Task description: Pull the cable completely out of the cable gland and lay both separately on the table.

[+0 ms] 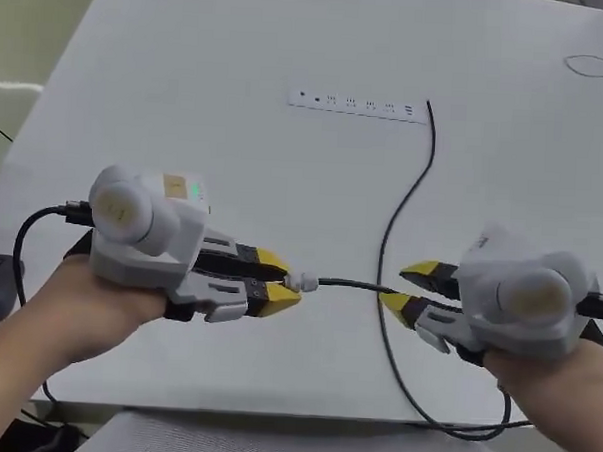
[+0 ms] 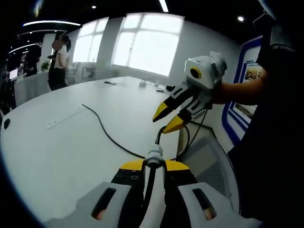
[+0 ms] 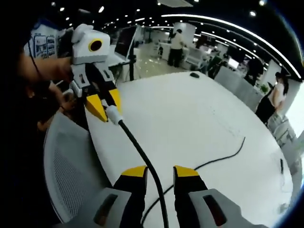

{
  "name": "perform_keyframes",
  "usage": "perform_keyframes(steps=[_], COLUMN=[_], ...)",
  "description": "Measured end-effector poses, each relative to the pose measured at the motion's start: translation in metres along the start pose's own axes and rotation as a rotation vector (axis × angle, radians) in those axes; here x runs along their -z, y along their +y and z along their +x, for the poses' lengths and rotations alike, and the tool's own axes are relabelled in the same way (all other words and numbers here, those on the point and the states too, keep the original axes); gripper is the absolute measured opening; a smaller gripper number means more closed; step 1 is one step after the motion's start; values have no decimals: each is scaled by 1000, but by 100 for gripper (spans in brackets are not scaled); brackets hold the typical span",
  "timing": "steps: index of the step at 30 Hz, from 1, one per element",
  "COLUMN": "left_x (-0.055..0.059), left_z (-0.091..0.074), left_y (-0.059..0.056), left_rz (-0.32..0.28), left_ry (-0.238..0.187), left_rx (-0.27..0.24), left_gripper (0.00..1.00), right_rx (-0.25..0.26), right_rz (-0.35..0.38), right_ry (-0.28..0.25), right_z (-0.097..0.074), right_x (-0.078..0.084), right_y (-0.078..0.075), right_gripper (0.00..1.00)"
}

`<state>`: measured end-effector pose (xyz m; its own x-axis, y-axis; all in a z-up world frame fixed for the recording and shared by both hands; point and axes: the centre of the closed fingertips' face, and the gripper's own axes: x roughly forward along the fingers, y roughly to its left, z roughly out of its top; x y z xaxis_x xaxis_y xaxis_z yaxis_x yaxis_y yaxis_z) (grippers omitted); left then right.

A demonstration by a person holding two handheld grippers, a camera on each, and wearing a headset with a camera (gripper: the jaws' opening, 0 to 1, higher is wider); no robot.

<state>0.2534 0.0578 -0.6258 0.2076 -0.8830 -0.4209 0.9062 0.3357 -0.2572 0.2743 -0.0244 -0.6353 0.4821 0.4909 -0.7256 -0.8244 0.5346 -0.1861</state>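
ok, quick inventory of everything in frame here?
table: 1, white, under everything
power strip: 1, white, far middle of the table
lead: 1, black, from the power strip across the table to the near edge
thin wire: 1, dark, far right corner
cable gland: 1, white, held over the near part of the table
cable: 1, black, runs right from the cable gland
chair: 1, grey mesh, at the near edge
people: several, standing in the background
left gripper: 1, yellow tips, shut on the cable gland
right gripper: 1, yellow tips, jaws apart with the cable between them
left hand, right hand: one behind each gripper
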Motion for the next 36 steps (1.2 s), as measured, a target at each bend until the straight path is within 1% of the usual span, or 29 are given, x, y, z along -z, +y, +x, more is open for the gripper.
perform_keyframes(steps=[1, 2, 4, 5, 6, 7, 8, 11, 13, 14, 15, 19, 23, 26, 27, 29, 32, 34, 36], left_x=[-1, -2, -2, -2, -2, -2, -2, -2, -2, -2, -2, -2, -3, -4, -5, -6, -7, -9, -9], left_z=[0, 1, 2, 3, 4, 4, 4, 4, 4, 4, 4, 4, 4, 4, 4, 3, 3, 2, 2], left_y=[0, -1, -1, -1, -1, -1, -1, -1, -1, -1, -1, -1, 0, 0, 0, 0, 1, 1, 1], left_rz=[-1, -1, -1, 0, 0, -1, 1, 3, 4, 2, 0, 3, 1, 3, 5, 3, 5, 4, 7], left_ry=[-2, -5, -6, -6, -5, -3, -2, 2, 1, 1, 0, 0, -6, -14, -17, -24, -28, -34, -35], left_rx=[1, 1, 1, 1, 1, 3, 4, 5, 1, 2, 3, 2, -2, -4, -5, -7, -11, -9, -12], left_gripper=[14, 14, 14, 14, 14, 14, 14, 14, 14, 14, 14, 14, 14, 14, 14, 14, 14, 14, 14], right_rx=[-4, -18, -28, -26, -29, -33, -32, -42, -44, -41, -35, -35, -35, -44, -43, -34, -24, -28, -28], right_rz=[-55, -105, -164, -176, -204, -214, -216, -262, -277, -311, -328, -327, -323, -283, -256, -231, -211, -181, -165], right_ry=[9, 13, -1, -5, -15, -22, -24, -35, -28, -18, -15, -13, -6, -11, -18, -19, -15, -18, -18], right_z=[-1, -1, 1, 2, 3, 5, 7, 12, 15, 16, 17, 19, 21, 20, 20, 20, 19, 18, 18], right_x=[-5, -11, -22, -25, -30, -34, -36, -44, -45, -44, -44, -44, -40, -39, -39, -37, -33, -31, -28], right_y=[5, 12, 23, 24, 30, 35, 37, 46, 48, 48, 47, 45, 43, 42, 41, 37, 31, 30, 29], right_gripper=[17, 16, 16, 15, 13, 11, 10, 10, 10, 9, 8, 5, 2, 1, 0, 0, 0, 0, 0])
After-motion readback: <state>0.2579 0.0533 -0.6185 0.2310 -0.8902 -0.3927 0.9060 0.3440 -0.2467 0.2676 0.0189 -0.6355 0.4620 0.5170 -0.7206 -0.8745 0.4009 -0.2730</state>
